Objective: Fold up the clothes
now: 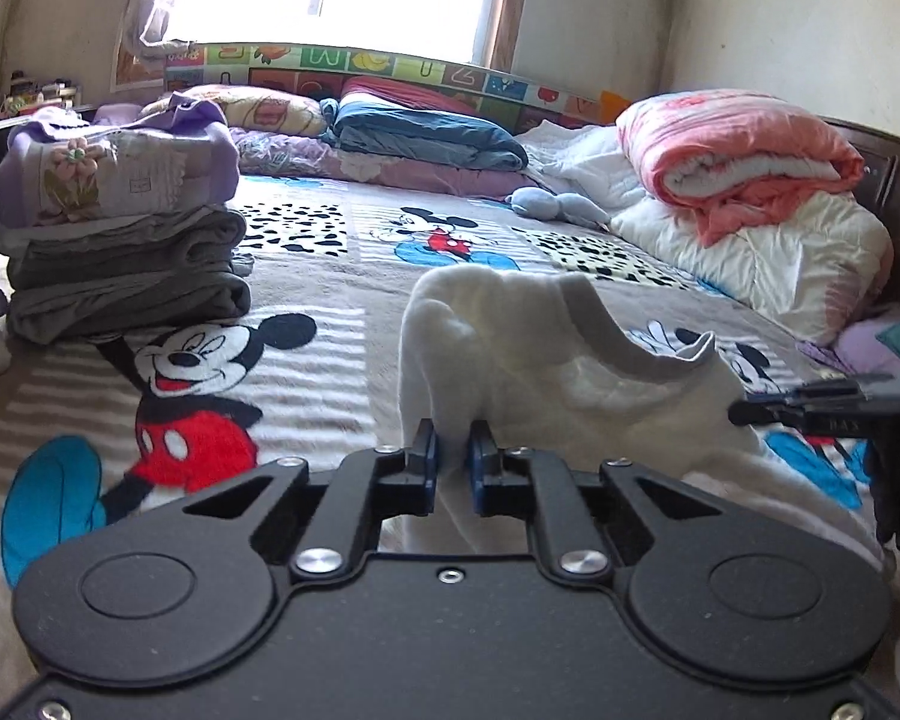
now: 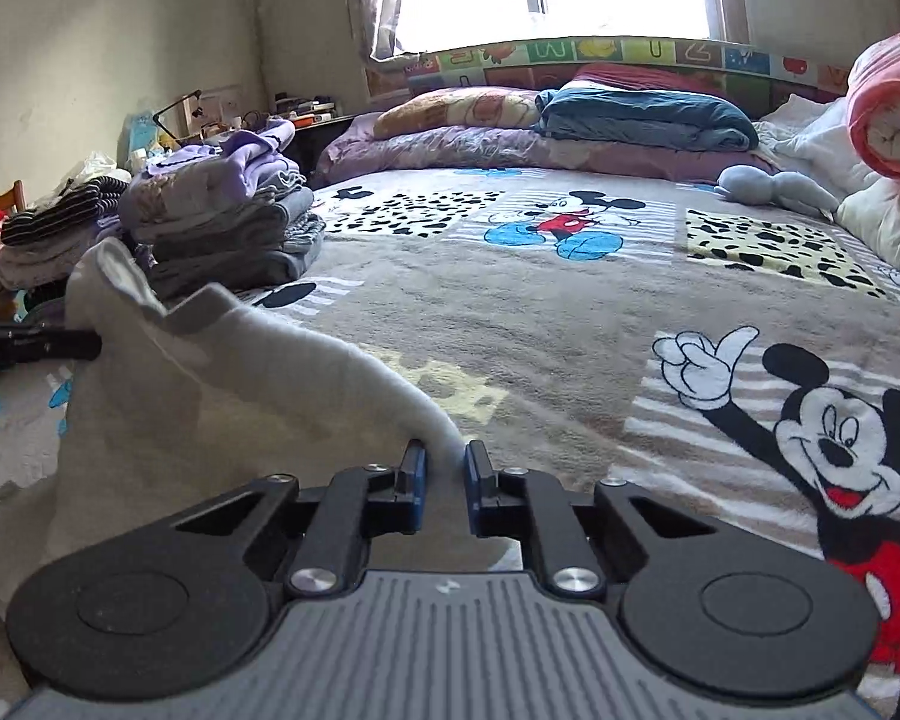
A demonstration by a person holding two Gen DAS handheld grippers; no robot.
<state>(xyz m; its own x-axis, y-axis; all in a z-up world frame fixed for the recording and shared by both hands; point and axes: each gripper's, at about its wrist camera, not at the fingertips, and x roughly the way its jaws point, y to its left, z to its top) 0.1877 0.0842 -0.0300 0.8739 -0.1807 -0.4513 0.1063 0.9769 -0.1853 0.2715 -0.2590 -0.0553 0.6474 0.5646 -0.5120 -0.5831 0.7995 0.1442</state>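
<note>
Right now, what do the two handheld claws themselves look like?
Both are black linkage claws with blue pads on the fingers and silver pivot screws. The left claw has a smooth black base with two round discs. The right claw has a grey ribbed centre plate between similar black discs. No hands or sleeves show.

Alphabet mat behind bed: upside-down letters "M", "Z" legible; nothing else readable.

Fuzzy white fleece garment, plush printed bedspread, matt black plastic tongs.
</note>
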